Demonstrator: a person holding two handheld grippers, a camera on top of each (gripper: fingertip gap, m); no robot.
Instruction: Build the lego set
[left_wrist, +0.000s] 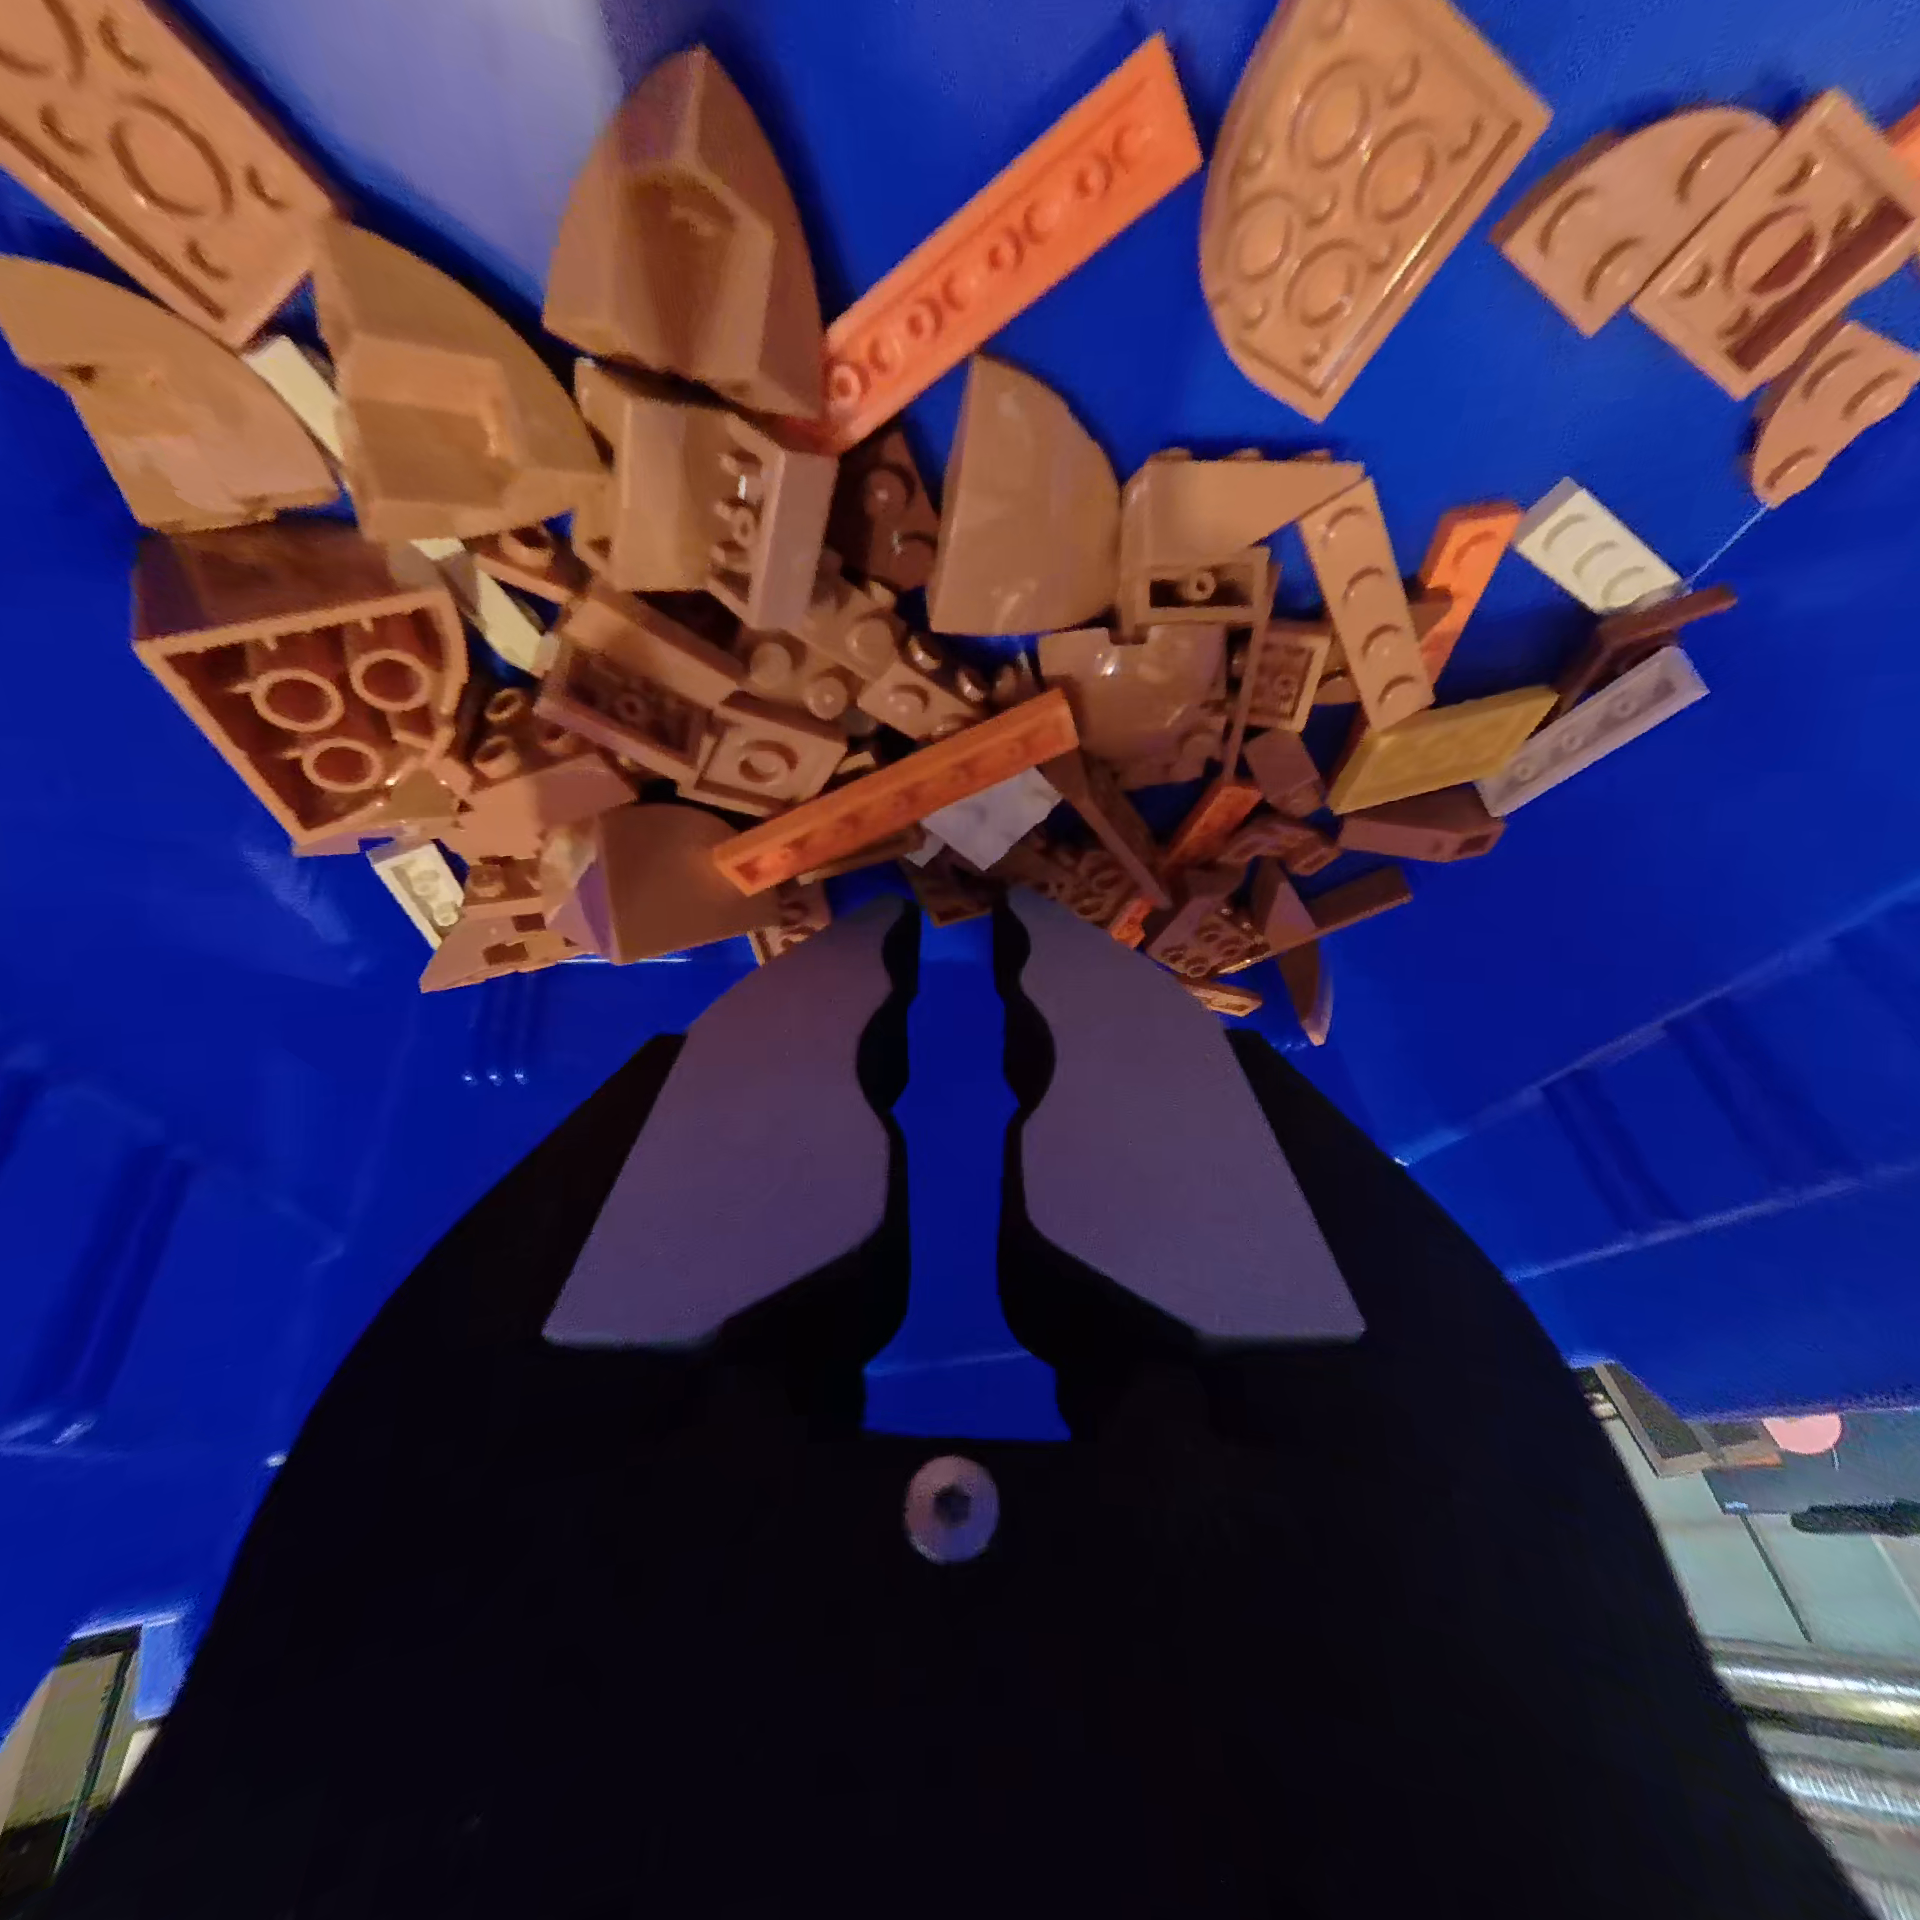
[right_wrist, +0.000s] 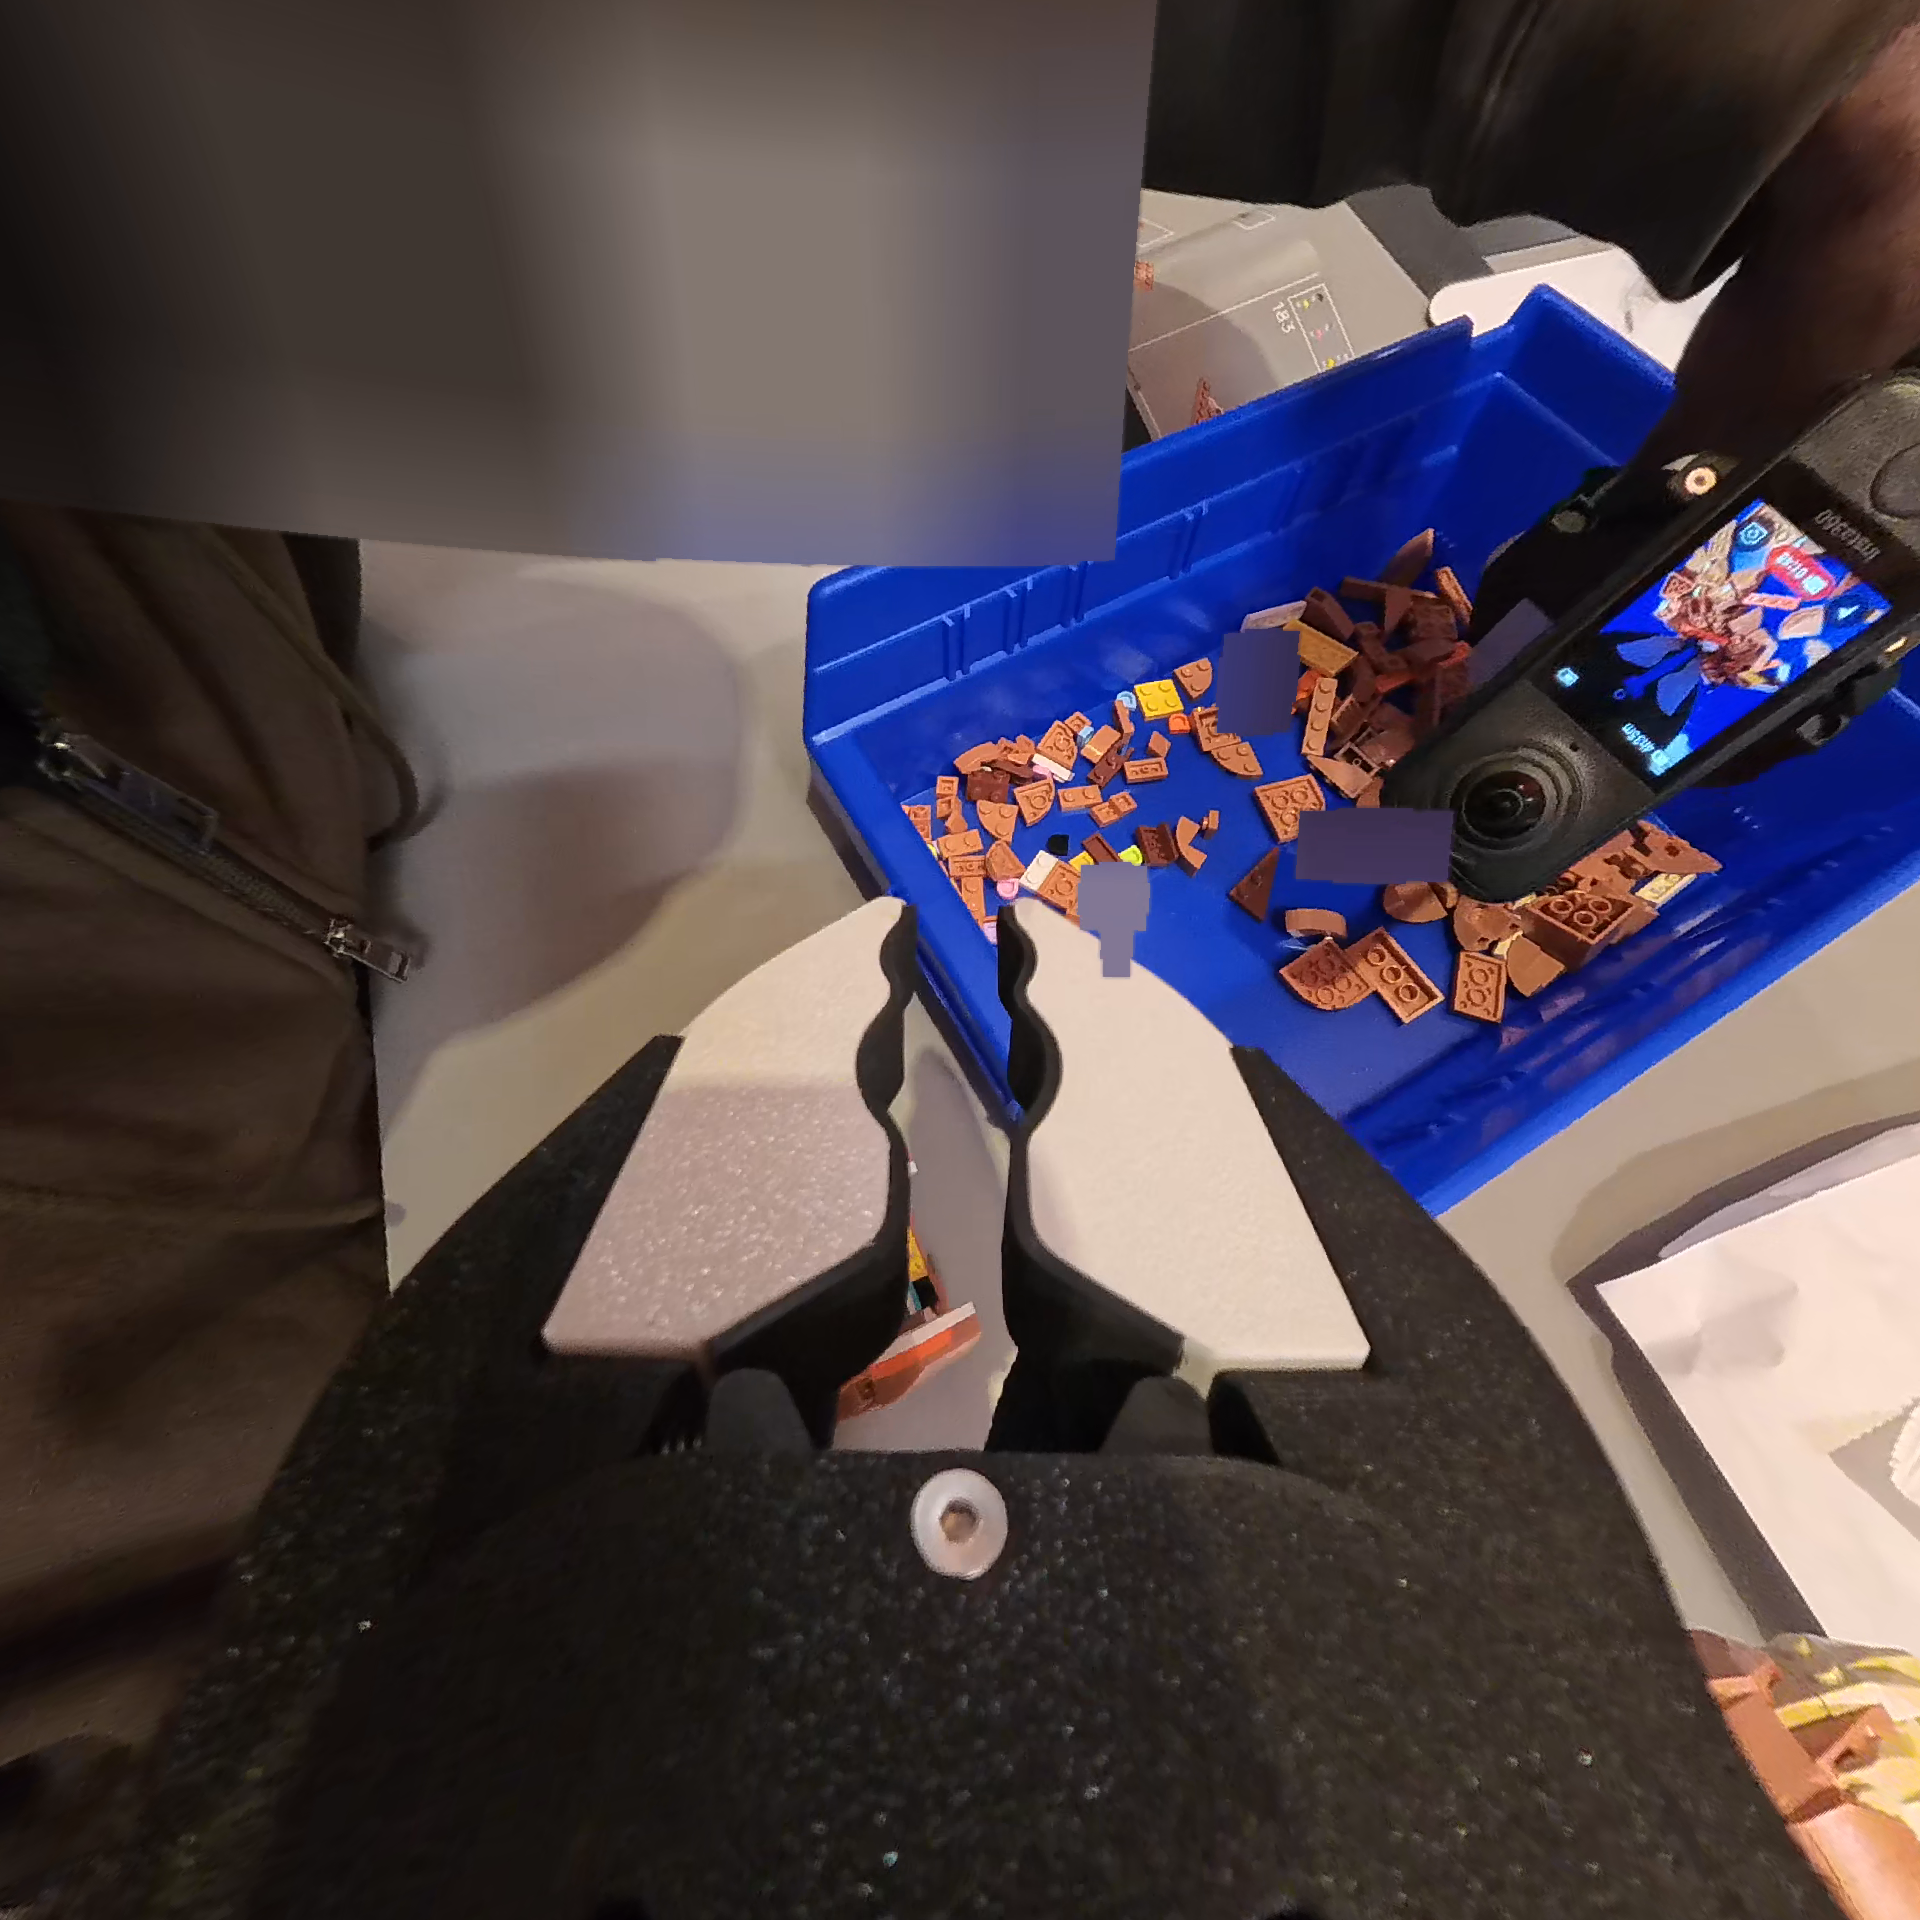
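My left gripper (left_wrist: 956, 914) is down inside the blue bin (left_wrist: 1558, 987). Its jaws stand a narrow gap apart with nothing between them. Its tips are at the near edge of a pile of brown Lego pieces (left_wrist: 831, 675), just short of an orange strip plate (left_wrist: 904, 790). My right gripper (right_wrist: 956, 920) hovers over the white table at the bin's near left corner (right_wrist: 935, 1018). Its jaws also stand a narrow gap apart and hold nothing. In the right wrist view the left gripper's camera (right_wrist: 1507, 800) sits over the pile (right_wrist: 1371, 665) and hides its fingers.
More brown, yellow and pink pieces (right_wrist: 1039, 800) are scattered on the bin's left floor. An orange part (right_wrist: 914, 1351) lies on the table under my right gripper. An instruction booklet (right_wrist: 1247, 301) lies behind the bin, paper (right_wrist: 1766, 1403) to the right, and a person's brown jacket (right_wrist: 156, 1039) to the left. The grippers' ends are close to 30 cm from one another.
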